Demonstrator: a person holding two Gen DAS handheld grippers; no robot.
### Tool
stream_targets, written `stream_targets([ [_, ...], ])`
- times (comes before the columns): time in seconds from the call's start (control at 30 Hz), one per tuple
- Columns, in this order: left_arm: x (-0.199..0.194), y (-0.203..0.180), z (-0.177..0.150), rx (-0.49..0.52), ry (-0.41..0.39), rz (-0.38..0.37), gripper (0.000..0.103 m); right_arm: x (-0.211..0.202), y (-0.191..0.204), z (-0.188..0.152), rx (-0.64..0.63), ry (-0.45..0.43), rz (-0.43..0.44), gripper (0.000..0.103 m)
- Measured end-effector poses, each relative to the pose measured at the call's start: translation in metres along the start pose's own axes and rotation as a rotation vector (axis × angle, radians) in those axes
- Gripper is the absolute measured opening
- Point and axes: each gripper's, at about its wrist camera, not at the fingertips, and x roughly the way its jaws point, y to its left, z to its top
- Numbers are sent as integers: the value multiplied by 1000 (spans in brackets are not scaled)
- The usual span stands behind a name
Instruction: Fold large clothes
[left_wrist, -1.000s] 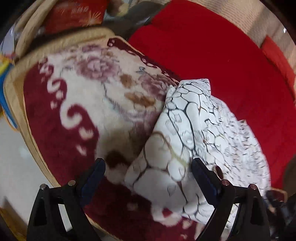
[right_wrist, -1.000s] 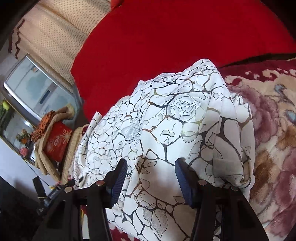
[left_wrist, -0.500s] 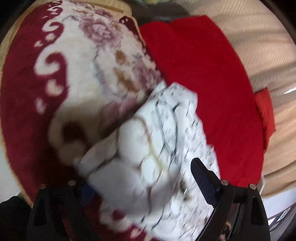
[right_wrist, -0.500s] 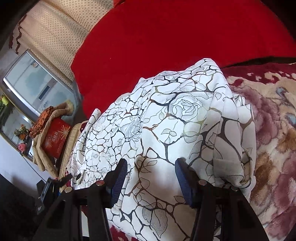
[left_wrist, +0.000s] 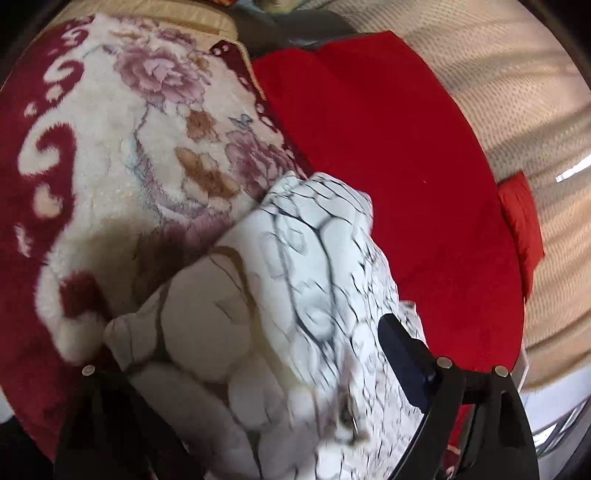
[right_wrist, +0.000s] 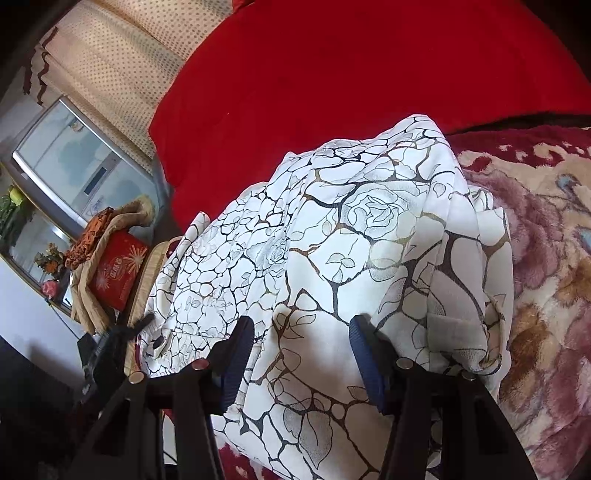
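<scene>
A white garment printed with black and gold rose outlines lies bunched on a plush floral blanket. My left gripper stands wide at the garment's near end. Its right finger shows beside the cloth, while the cloth drapes over the left one and hides it. In the right wrist view the same garment spreads as a folded mound. My right gripper is half open over its near edge, with flat cloth lying between the blue pads.
A red blanket covers the surface beyond the garment, with a dotted cream curtain behind it. To the left in the right wrist view stand a glass-fronted cabinet and a red box.
The left gripper rolled and moved in over the garment's end, so the cloth now covers its left finger. The right gripper and the cloth under it stayed still.
</scene>
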Motion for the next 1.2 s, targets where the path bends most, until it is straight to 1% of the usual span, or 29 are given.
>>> stream_targets([
  [0.03, 5, 1, 3, -15, 9, 5, 89, 0, 1, 0, -2, 0, -2, 58],
  [0.1, 9, 2, 8, -40, 16, 54, 63, -1, 0, 0, -1, 3, 5, 57],
  [0.13, 10, 1, 9, -33, 23, 86, 46, -1, 0, 0, 3, 5, 10, 57],
  [0.17, 9, -3, 10, -13, 31, 93, 38, -2, -2, 1, 11, 6, 19, 55],
  [0.23, 2, -19, 10, 42, 15, 92, 32, -7, -7, 2, 38, 1, 46, 50],
  [0.27, -3, -34, 8, 94, -3, 97, 30, -11, -11, 3, 60, -9, 68, 46],
  [0.3, -9, -55, 5, 162, -23, 95, 29, -16, -16, 5, 83, -22, 96, 42],
  [0.33, -14, -75, 1, 228, -37, 87, 27, -19, -19, 6, 96, -27, 113, 41],
  [0.4, -21, -129, -18, 405, -49, 80, 25, -26, -29, 10, 135, -36, 159, 39],
  [0.43, -22, -154, -32, 498, -51, 82, 24, -31, -35, 11, 161, -49, 192, 39],
  [0.47, -22, -188, -55, 626, -52, 86, 24, -35, -39, 12, 176, -60, 209, 39],
  [0.5, -22, -208, -72, 711, -51, 85, 23, -41, -43, 14, 189, -76, 222, 39],
  [0.53, -20, -230, -94, 807, -45, 79, 23, -51, -48, 18, 202, -108, 236, 39],
  [0.57, -16, -254, -128, 929, -28, 68, 22, -60, -53, 21, 214, -139, 244, 40],
  [0.6, -13, -266, -151, 1002, -8, 57, 22, -72, -61, 24, 234, -179, 250, 42],
  [0.63, -6, -277, -181, 1091, 26, 50, 22, -86, -74, 29, 266, -226, 258, 42],
  [0.67, 4, -284, -218, 1197, 66, 51, 22, -94, -83, 32, 290, -253, 261, 42],
  [0.73, 25, -277, -265, 1304, 126, 69, 21, -111, -107, 37, 349, -305, 264, 42],
  [0.77, 39, -267, -282, 1326, 171, 90, 21, -114, -115, 39, 372, -317, 267, 42],
  [0.8, 48, -258, -289, 1328, 189, 102, 21, -117, -125, 40, 401, -328, 272, 42],
  [0.83, 52, -247, -292, 1326, 182, 100, 21, -117, -129, 42, 415, -327, 276, 42],
  [0.9, 45, -239, -290, 1340, 139, 63, 21, -112, -136, 48, 447, -301, 294, 44],
  [0.93, 41, -237, -287, 1339, 141, 51, 21, -107, -138, 51, 461, -283, 308, 47],
  [0.97, 38, -235, -282, 1321, 154, 36, 21, -104, -138, 53, 460, -271, 315, 56],
  [1.0, 37, -233, -276, 1299, 167, 17, 22, -98, -134, 58, 450, -249, 319, 68],
  [1.07, 32, -232, -273, 1287, 173, -7, 22, -82, -125, 70, 409, -184, 339, 77],
  [1.1, 30, -227, -272, 1285, 172, -17, 22, -73, -121, 74, 377, -142, 349, 77],
  [1.13, 29, -225, -272, 1287, 168, -25, 22, -64, -111, 81, 322, -80, 326, 77],
  [1.2, 31, -224, -273, 1298, 158, -32, 22, -48, -103, 89, 269, -31, 275, 77],
])
